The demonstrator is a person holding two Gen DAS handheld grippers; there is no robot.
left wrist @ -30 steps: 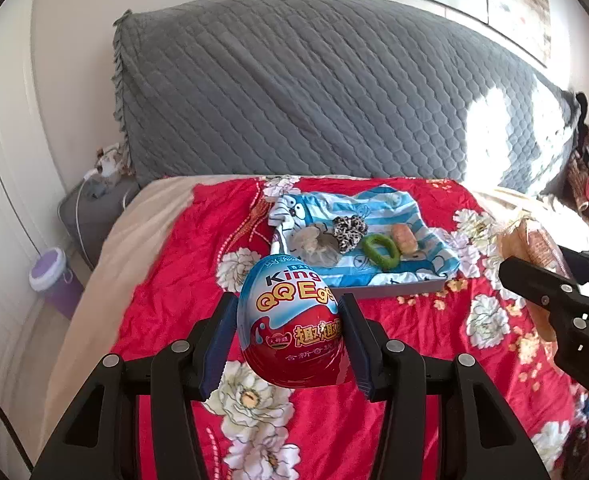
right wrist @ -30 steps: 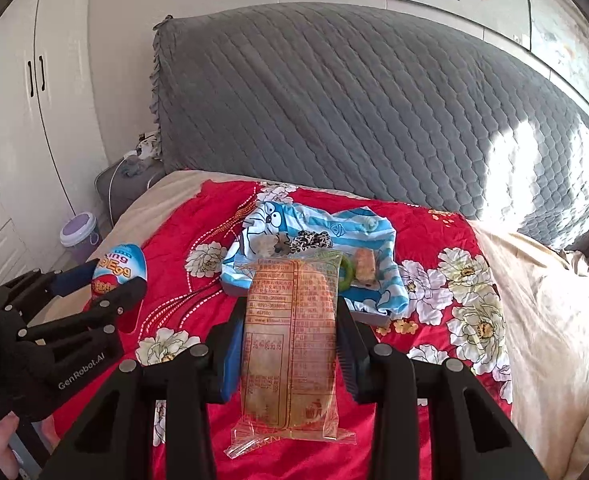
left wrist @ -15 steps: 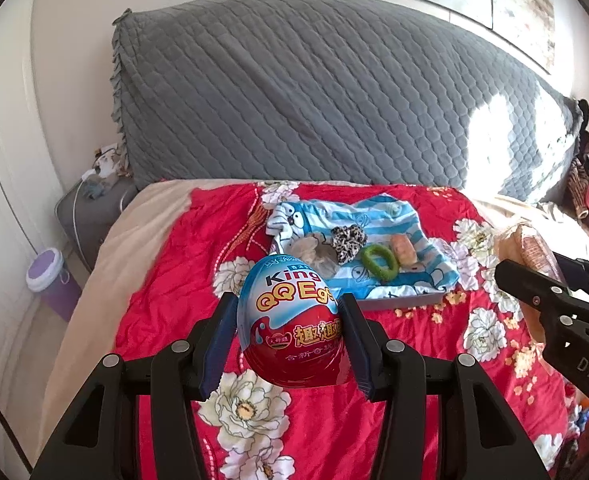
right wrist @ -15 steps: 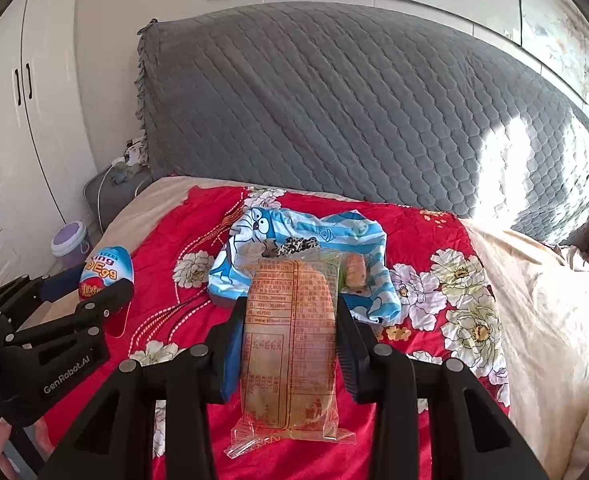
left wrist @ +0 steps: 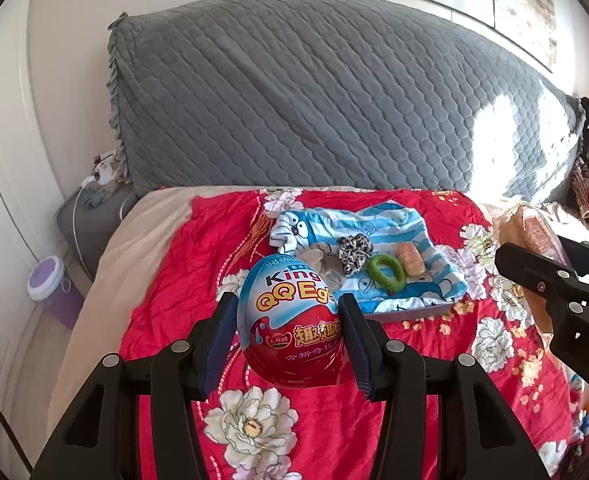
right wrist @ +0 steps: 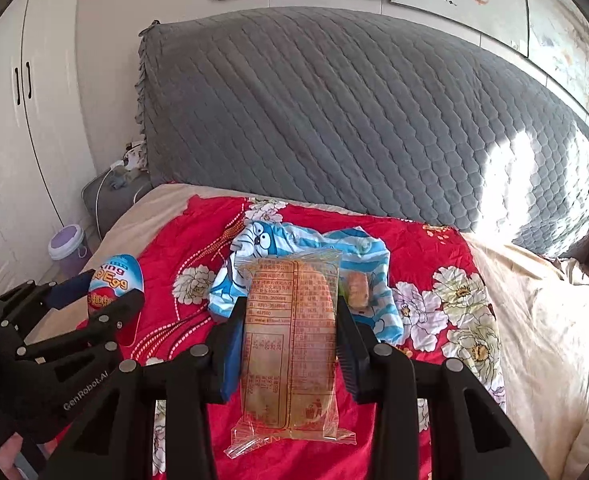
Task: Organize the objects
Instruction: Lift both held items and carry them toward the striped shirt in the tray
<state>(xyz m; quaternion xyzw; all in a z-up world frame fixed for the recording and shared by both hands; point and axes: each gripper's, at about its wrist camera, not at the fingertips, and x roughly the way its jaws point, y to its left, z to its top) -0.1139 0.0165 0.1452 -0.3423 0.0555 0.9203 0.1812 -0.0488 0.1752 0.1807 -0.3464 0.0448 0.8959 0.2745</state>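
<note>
The left claw (left wrist: 290, 330) pinches a toy egg (left wrist: 289, 320) upright between its two pads, red base down and blue tip up, held above the red floral bedspread (left wrist: 182, 264). The right claw (right wrist: 290, 340) is pressed onto a clear snack packet (right wrist: 290, 344), whose long axis runs straight along the fingers, the sealed end hanging back toward the camera.

What the next placement most likely turns on is the tray (left wrist: 414, 312), draped with a blue-and-white striped cloth (left wrist: 390, 220). It lies ahead of both claws on the bed, toward the grey quilted headboard (left wrist: 334, 100). From the left claw it sits forward and a little to the right; from the right claw it is almost dead ahead, partly hidden behind the packet. On the cloth lie a leopard-print scrunchie (left wrist: 354, 252), a green ring (left wrist: 386, 274) and a small wrapped cake (left wrist: 410, 260) (a pale item by the egg's tip is too hidden to name).

The right claw looks better lined up, needing only a forward reach; the left would have to angle rightward. The two claws are near each other, so moving together risks a bump.
</note>
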